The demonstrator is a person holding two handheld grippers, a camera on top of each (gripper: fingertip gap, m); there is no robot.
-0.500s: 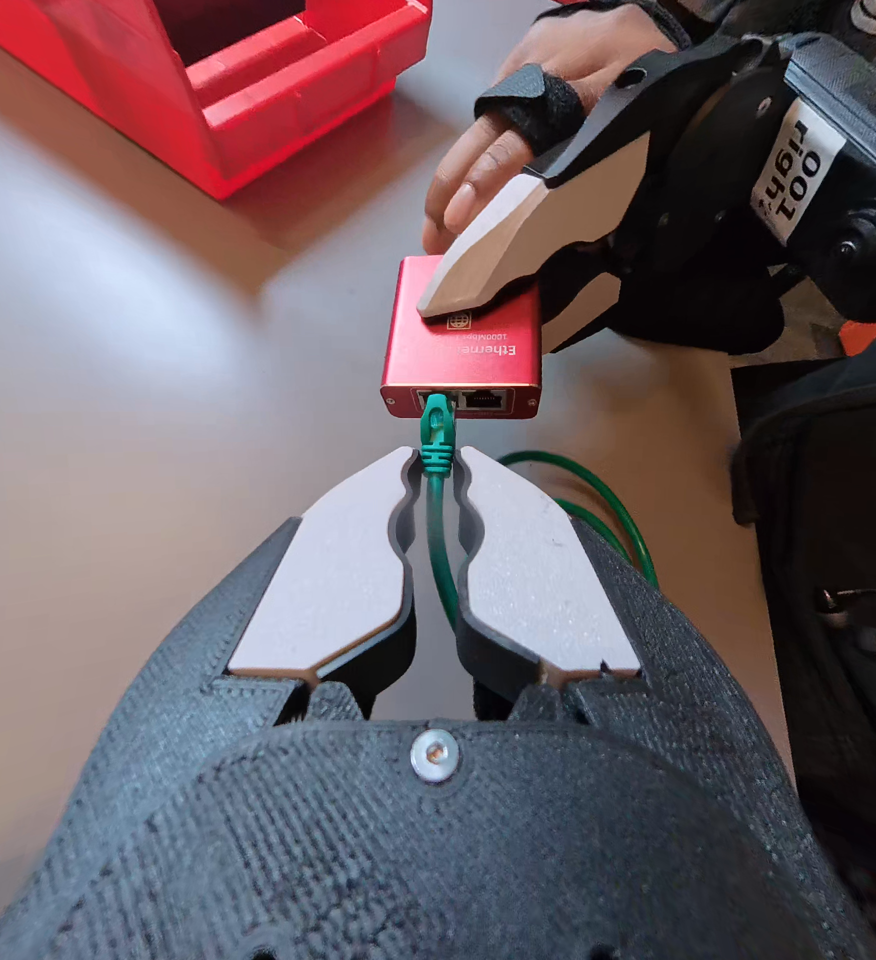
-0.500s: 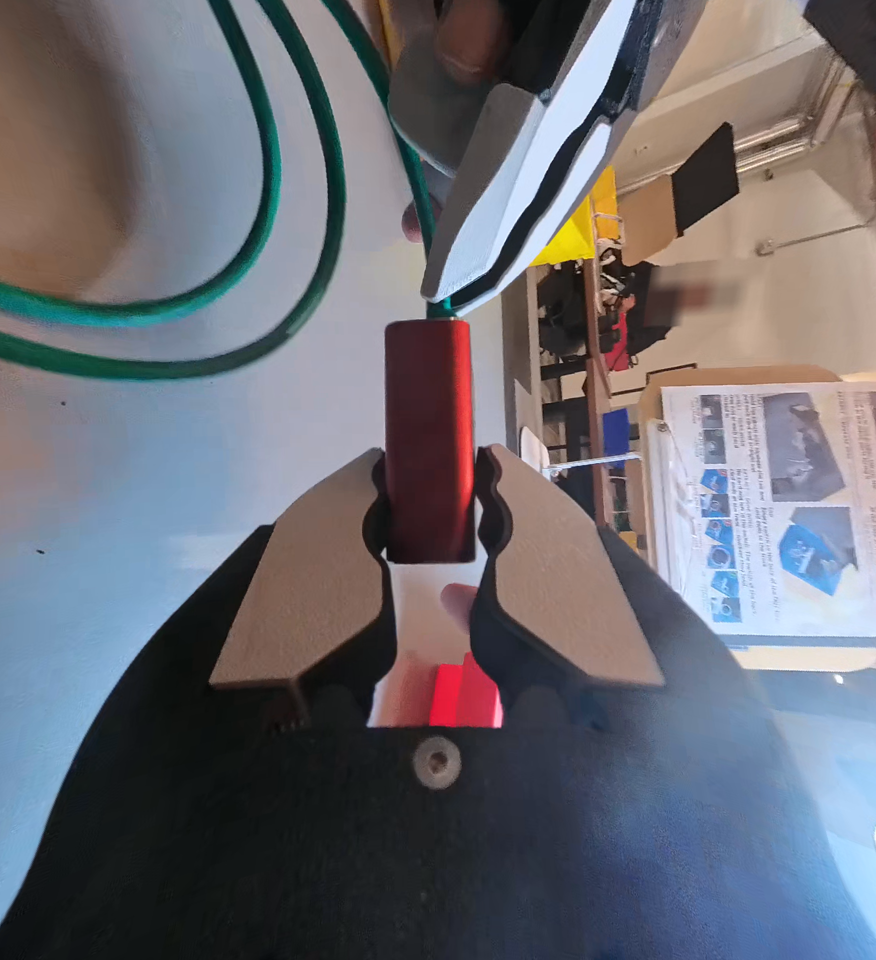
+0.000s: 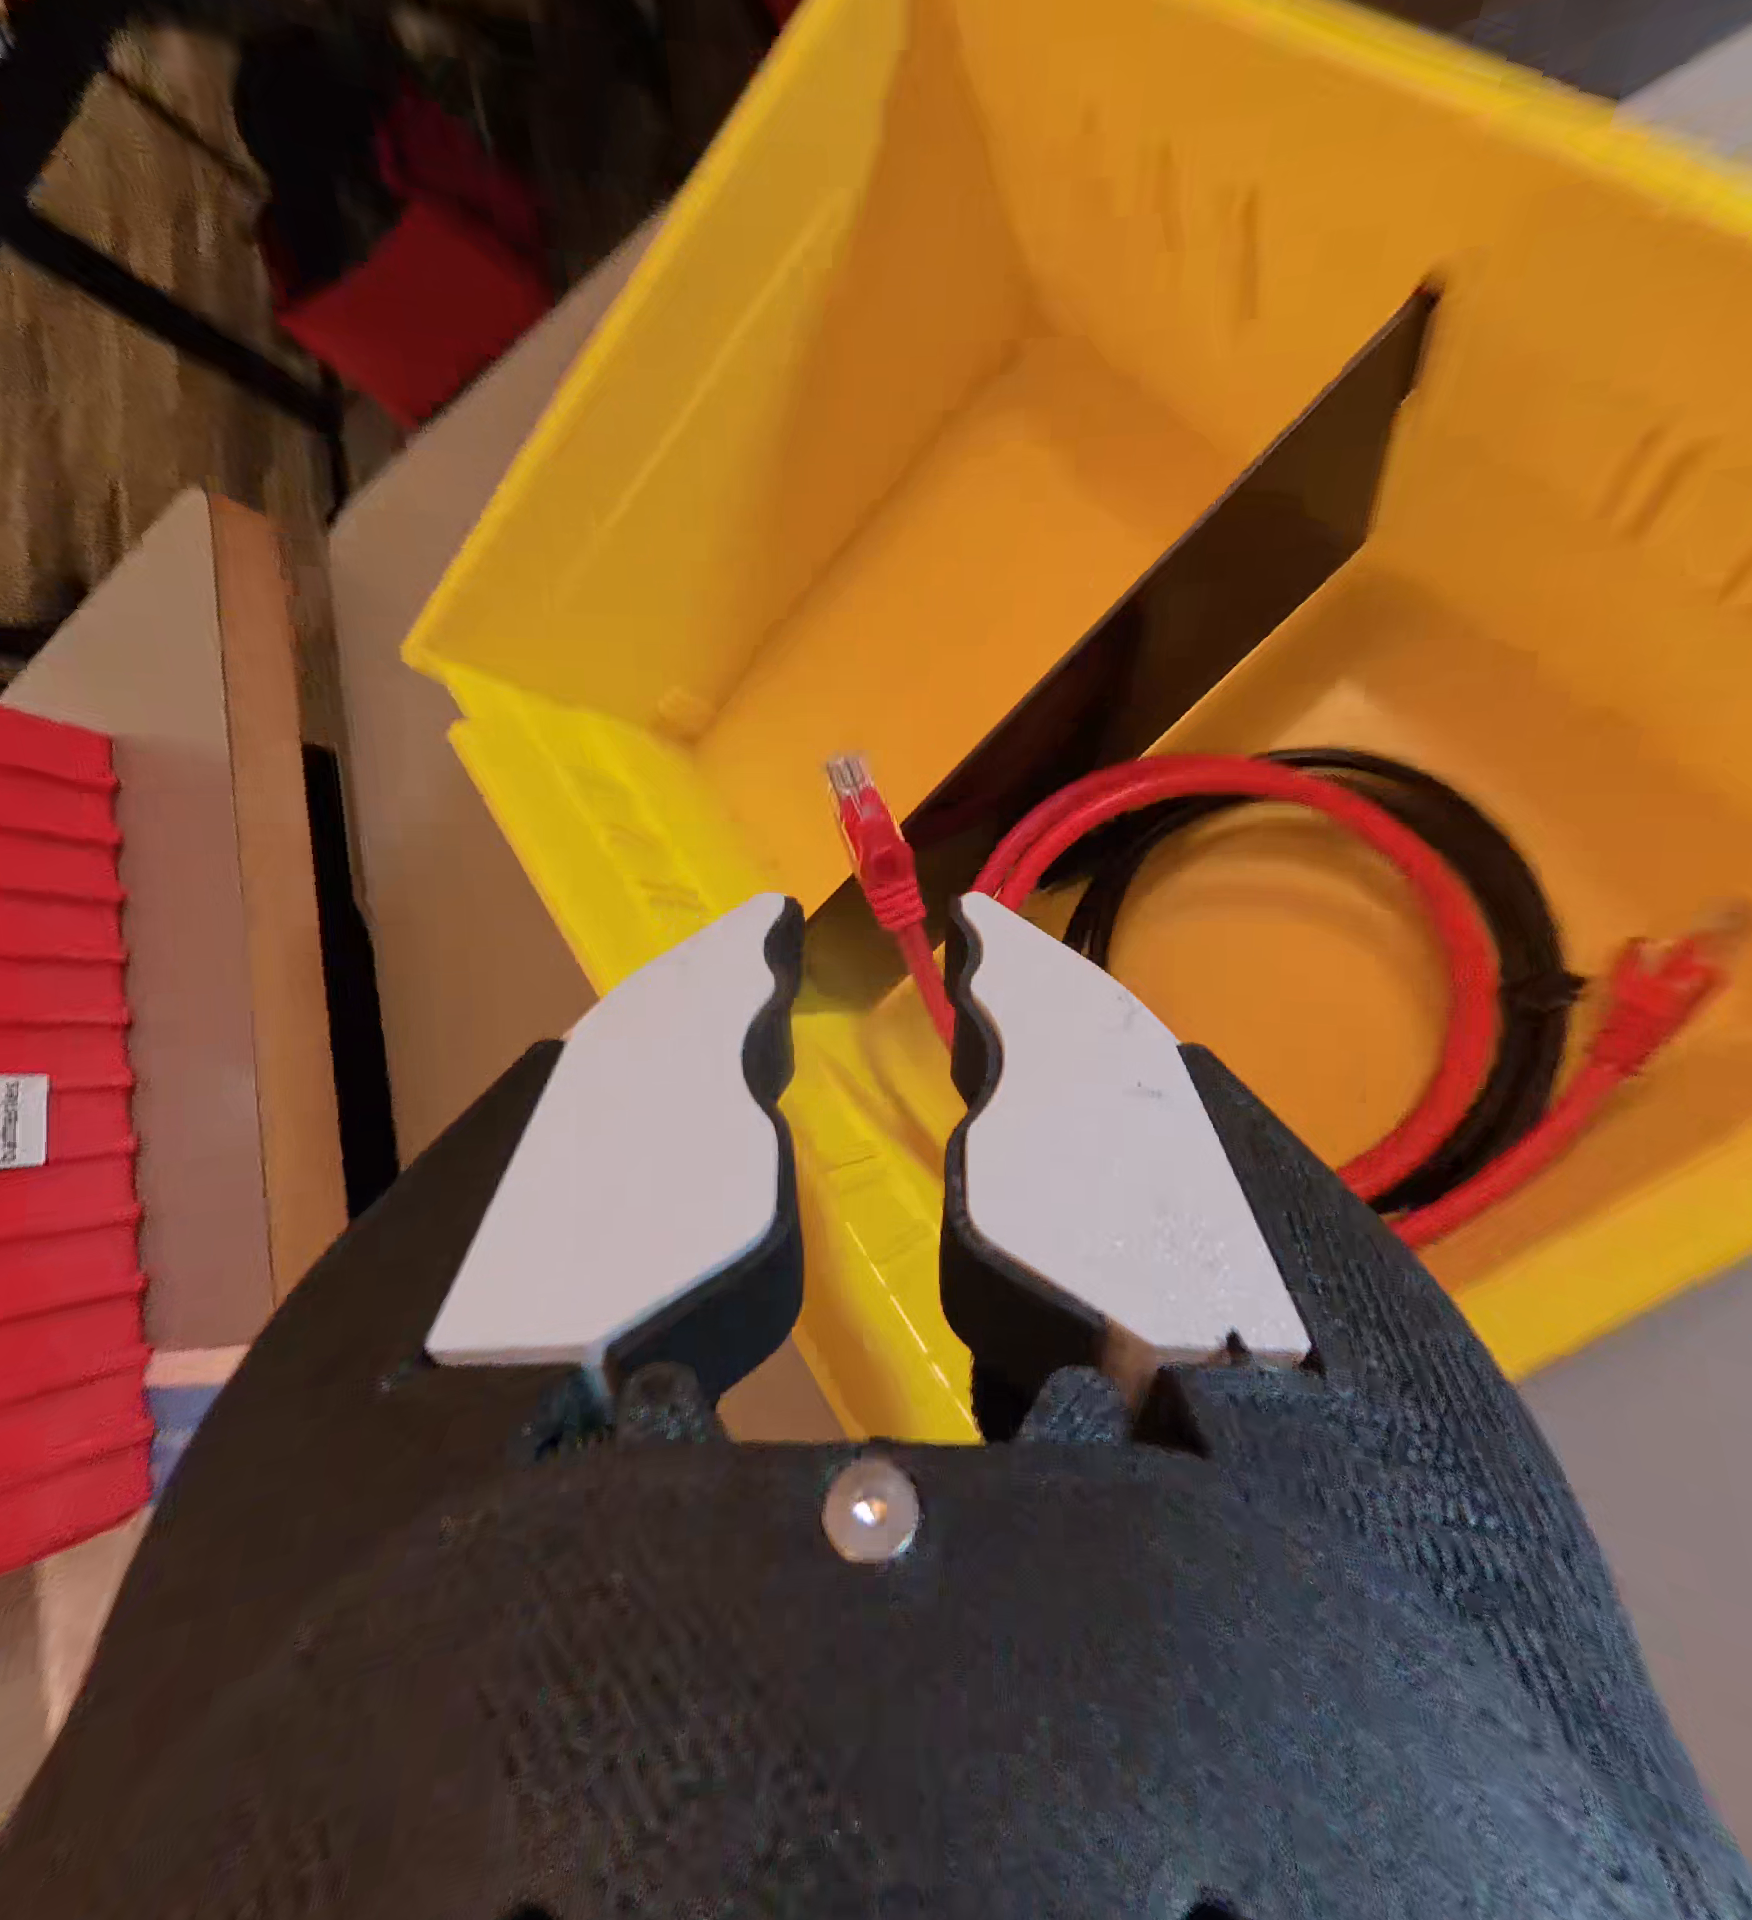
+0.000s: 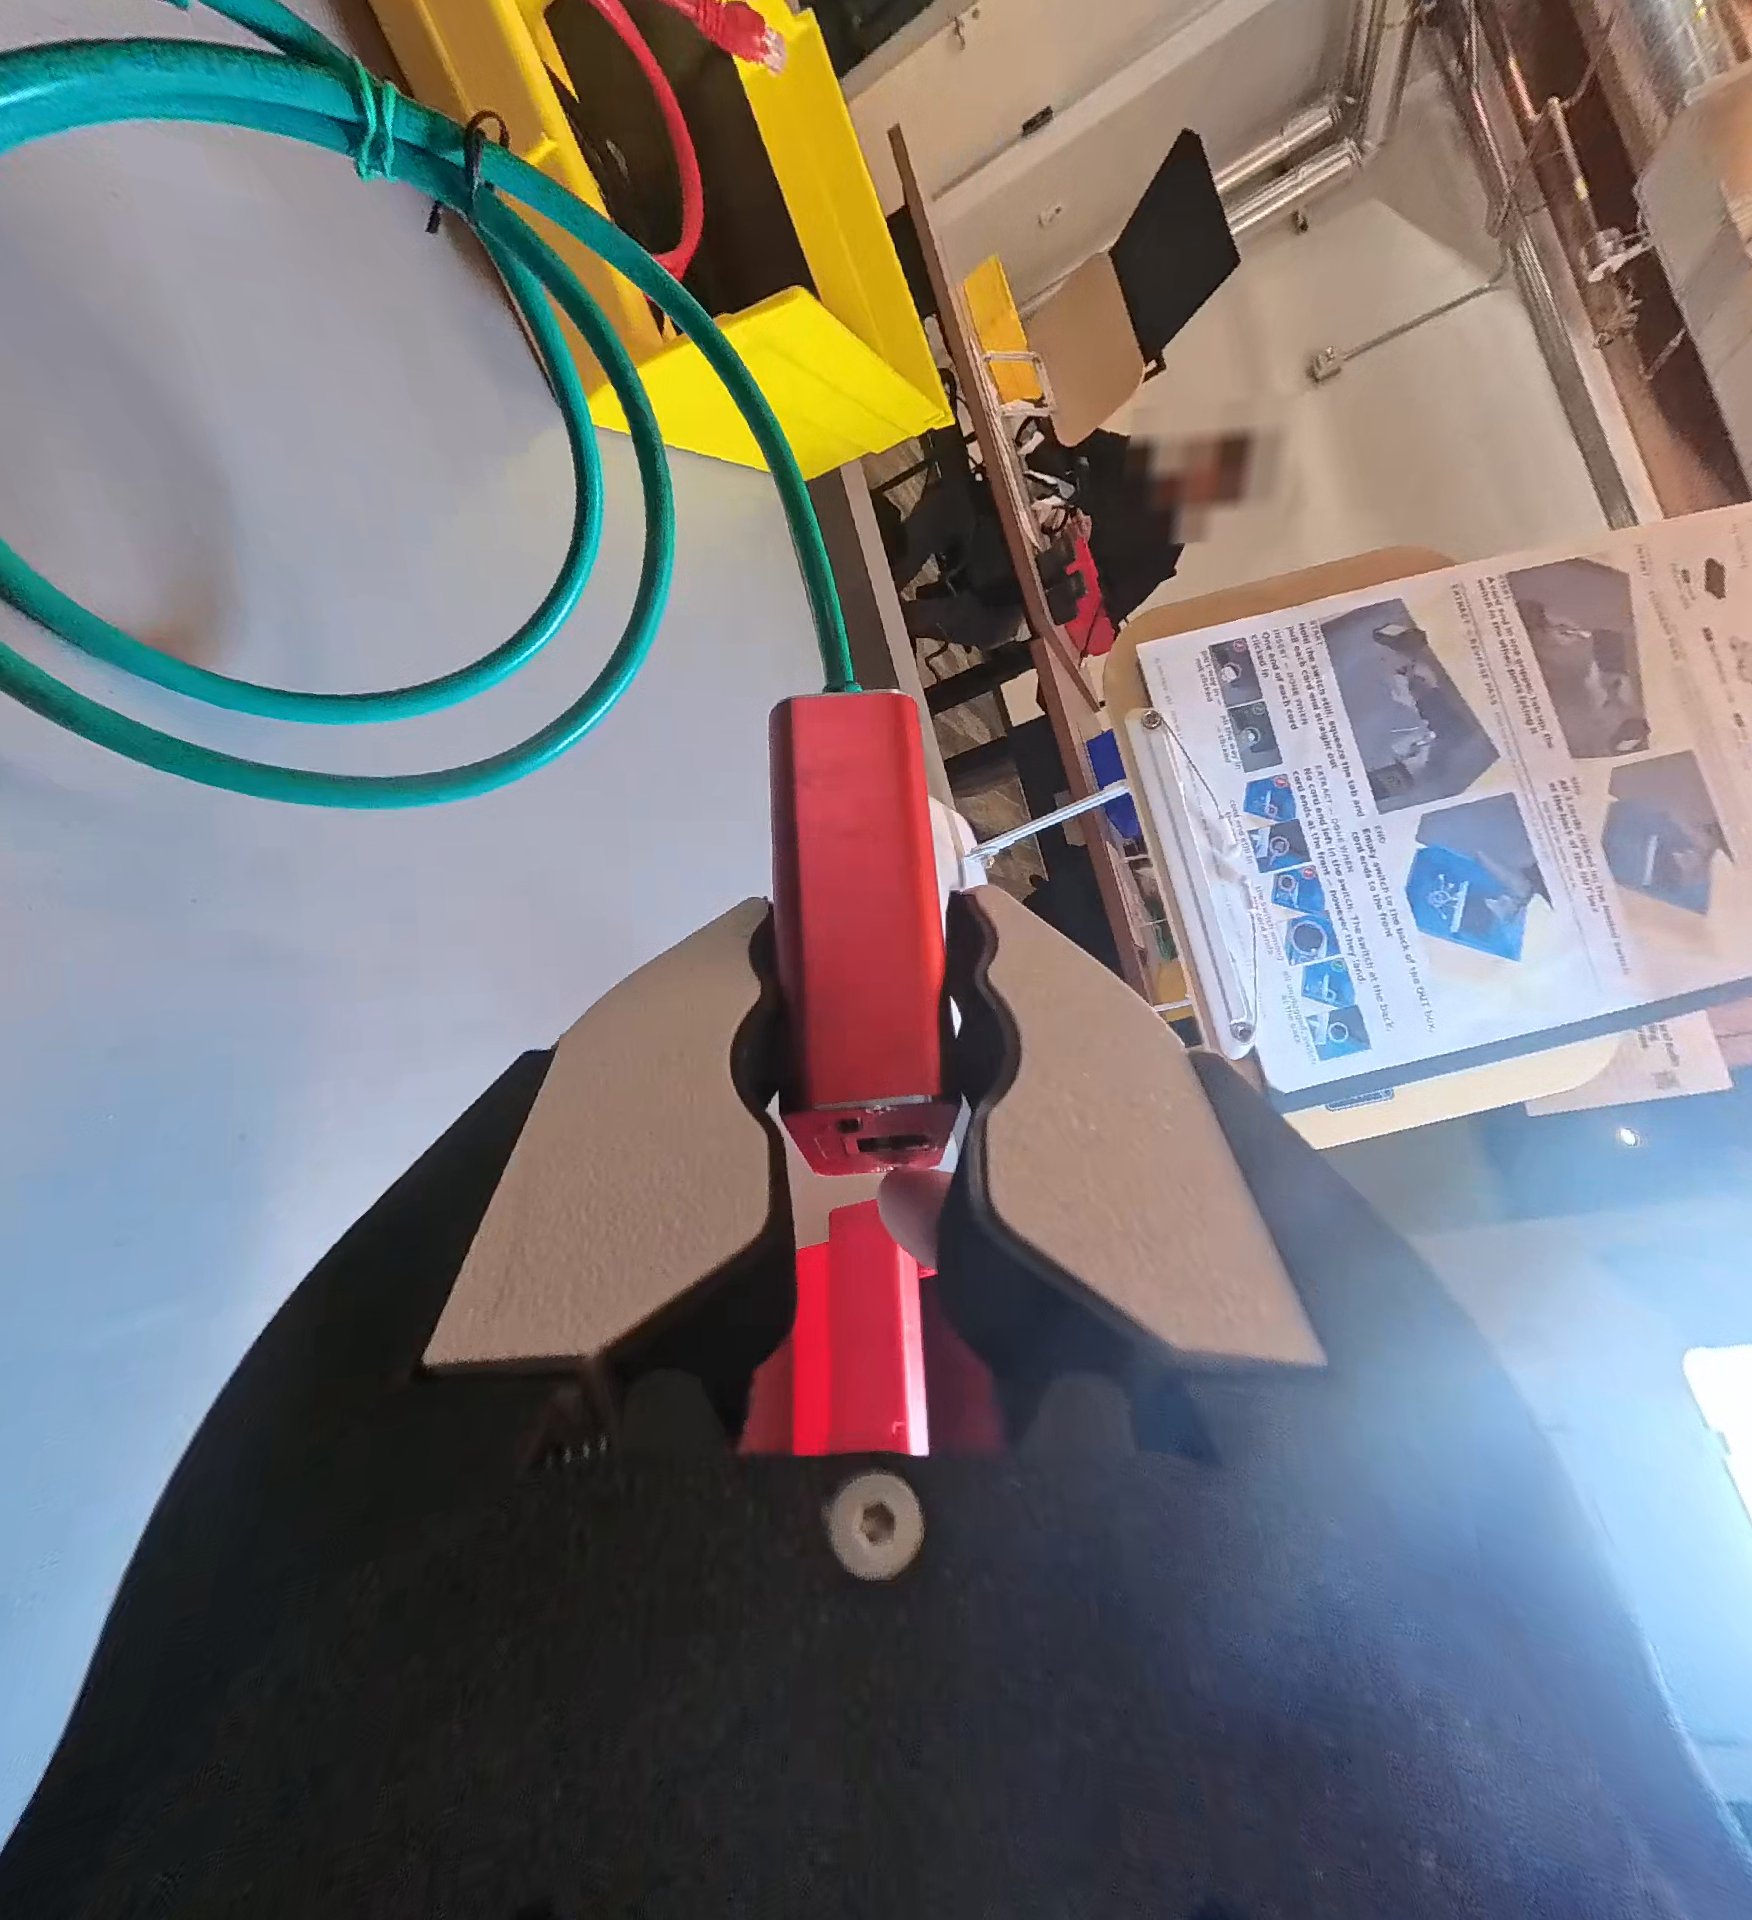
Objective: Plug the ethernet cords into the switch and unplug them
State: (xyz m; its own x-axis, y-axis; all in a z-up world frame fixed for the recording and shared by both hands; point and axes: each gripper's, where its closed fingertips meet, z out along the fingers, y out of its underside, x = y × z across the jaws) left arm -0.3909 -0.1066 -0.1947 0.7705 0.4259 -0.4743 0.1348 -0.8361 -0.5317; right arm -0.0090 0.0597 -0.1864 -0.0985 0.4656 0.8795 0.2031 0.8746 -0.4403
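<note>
The left tool [image 3: 877, 925] is hanging over the yellow bin [image 3: 643, 499], its jaws narrowly apart and holding nothing, with the red cord [image 3: 1454, 935] running just beside its right finger. I think it should close on the boot behind the red plug [image 3: 877, 847], not on the clip. The right tool [image 4: 861, 935] is clamping the red switch [image 4: 851, 894], with the green cord [image 4: 581, 499] plugged in and lying on the bench [image 4: 228, 935]. A black divider [image 3: 1215, 644] is splitting the bin: red and black cord [image 3: 1516, 914] coils are lying in one compartment; the other looks empty.

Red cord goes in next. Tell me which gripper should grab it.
Left. The left gripper hangs open at the red cord in the yellow bin; the right gripper is shut on the switch.
</note>
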